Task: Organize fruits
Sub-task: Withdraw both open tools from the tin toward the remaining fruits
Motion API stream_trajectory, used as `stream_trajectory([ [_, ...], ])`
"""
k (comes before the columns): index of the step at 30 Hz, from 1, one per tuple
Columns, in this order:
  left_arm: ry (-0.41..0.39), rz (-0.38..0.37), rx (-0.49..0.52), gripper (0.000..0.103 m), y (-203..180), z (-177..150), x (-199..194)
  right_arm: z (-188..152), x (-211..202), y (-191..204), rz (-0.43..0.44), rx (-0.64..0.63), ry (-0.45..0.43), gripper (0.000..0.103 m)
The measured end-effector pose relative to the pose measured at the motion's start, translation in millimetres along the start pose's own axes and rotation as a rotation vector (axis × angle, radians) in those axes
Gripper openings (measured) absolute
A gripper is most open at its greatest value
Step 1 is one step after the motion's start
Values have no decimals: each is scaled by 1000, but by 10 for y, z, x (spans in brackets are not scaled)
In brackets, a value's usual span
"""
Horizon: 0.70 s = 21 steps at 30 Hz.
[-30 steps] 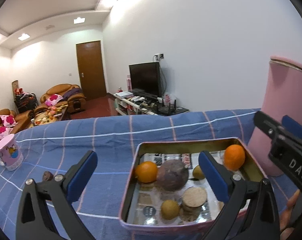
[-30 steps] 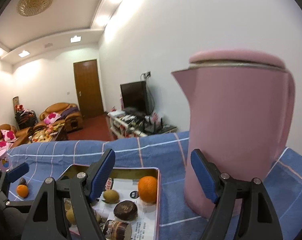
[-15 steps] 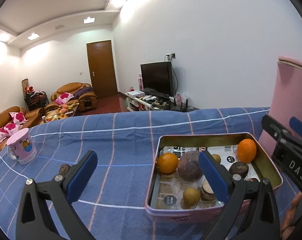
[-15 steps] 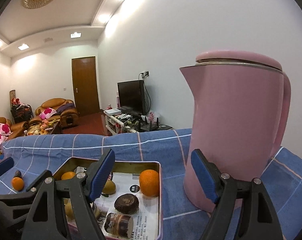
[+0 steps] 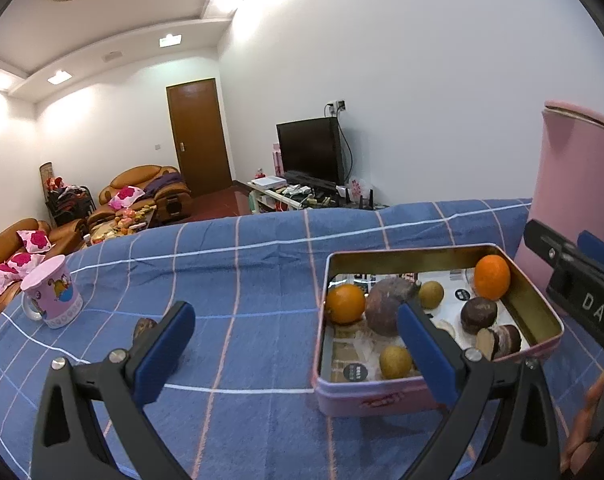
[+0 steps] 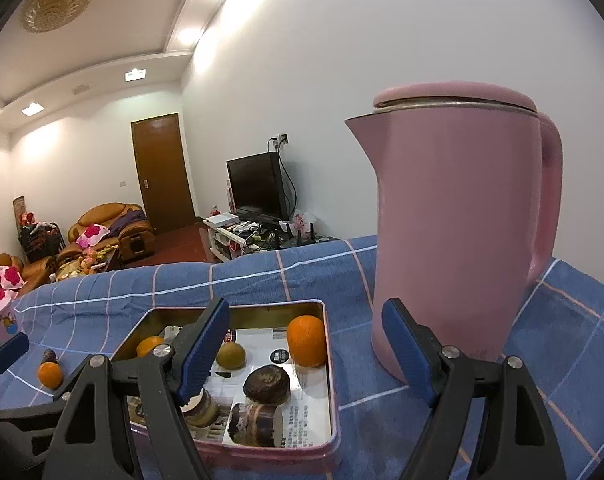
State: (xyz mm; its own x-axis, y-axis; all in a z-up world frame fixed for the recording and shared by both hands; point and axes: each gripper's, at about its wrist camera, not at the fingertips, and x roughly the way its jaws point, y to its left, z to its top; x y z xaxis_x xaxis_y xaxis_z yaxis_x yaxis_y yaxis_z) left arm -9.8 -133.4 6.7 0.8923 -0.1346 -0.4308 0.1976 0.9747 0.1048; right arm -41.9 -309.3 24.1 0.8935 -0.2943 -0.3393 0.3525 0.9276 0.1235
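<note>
The left tool (image 5: 293, 344) is hovering with its blue-padded jaws spread wide and nothing between them, over the desk (image 5: 237, 280), which is wearing a blue checked cloth. Just ahead of its right finger, the pink tin (image 5: 382, 398) is sitting open, and that finger is overlapping the tin's near left part in the left wrist view. Inside the tin, an orange (image 5: 345, 303) is lying at the far left corner, touching a large brown round fruit (image 5: 388, 306) beside it. A second orange (image 5: 492, 277) is resting against the far right wall. A small greenish-brown fruit (image 5: 430, 294) is sitting between them toward the back, another (image 5: 395, 361) is lying near the front wall, and a dark round fruit (image 5: 479, 314) and a cut brown piece (image 5: 498, 340) are lying to the right. To the left of the left tool, a small dark fruit (image 5: 143, 327) is peeking out just beyond its left finger, and a pink mug (image 5: 53, 296) is standing farther left.

The right tool (image 6: 306, 344) is also holding its jaws wide apart, gripping nothing. The tin's far right corner is lying between its fingers, and the pink kettle (image 6: 458, 224) is standing upright just ahead of its right finger. Well to the left of this tool, a loose orange (image 6: 49, 374) and a small dark fruit are lying on the cloth outside the tin.
</note>
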Motion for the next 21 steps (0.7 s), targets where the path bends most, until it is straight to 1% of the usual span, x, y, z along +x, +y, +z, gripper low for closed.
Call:
stream_trajectory([
  [3, 3, -4, -8, 103, 67, -23, -16, -19, -32, 24, 0, 8, 8, 80],
  [7, 4, 2, 11, 103, 140, -38, -19, -50, -67, 92, 10, 13, 24, 80],
  [11, 3, 13, 29, 103, 222, -35, -7, -70, -93, 213, 19, 1, 25, 80],
  [21, 15, 44, 17, 103, 572, -60, 63, -134, -62, 596, 75, -2, 45, 80],
])
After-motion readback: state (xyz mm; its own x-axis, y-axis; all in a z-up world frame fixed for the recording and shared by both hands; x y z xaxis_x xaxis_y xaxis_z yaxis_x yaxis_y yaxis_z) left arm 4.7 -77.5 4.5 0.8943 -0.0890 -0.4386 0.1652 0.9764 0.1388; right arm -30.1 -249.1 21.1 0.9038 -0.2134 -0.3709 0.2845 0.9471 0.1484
